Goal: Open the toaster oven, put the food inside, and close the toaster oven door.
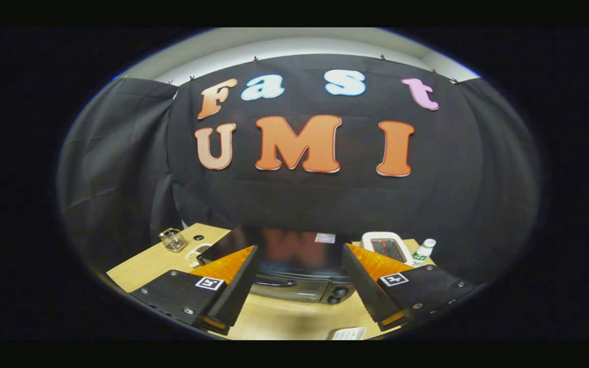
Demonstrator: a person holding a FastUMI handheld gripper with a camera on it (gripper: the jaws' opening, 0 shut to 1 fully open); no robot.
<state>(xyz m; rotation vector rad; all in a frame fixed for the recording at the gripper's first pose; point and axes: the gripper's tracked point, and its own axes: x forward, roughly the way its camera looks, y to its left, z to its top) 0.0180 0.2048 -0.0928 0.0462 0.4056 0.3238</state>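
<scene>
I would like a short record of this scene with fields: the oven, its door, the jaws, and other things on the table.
oven: toaster oven on the wooden table, ahead of the gripper
door: looks closed, handle across the front
jaws: open, wide apart, holding nothing, oven seen between them
left of oven: small glass jar, a plate partly hidden
right of oven: white device, small white bottle
food: cannot tell

toaster oven point(294, 271): glossy metal | table point(284, 317): matt wood
</scene>
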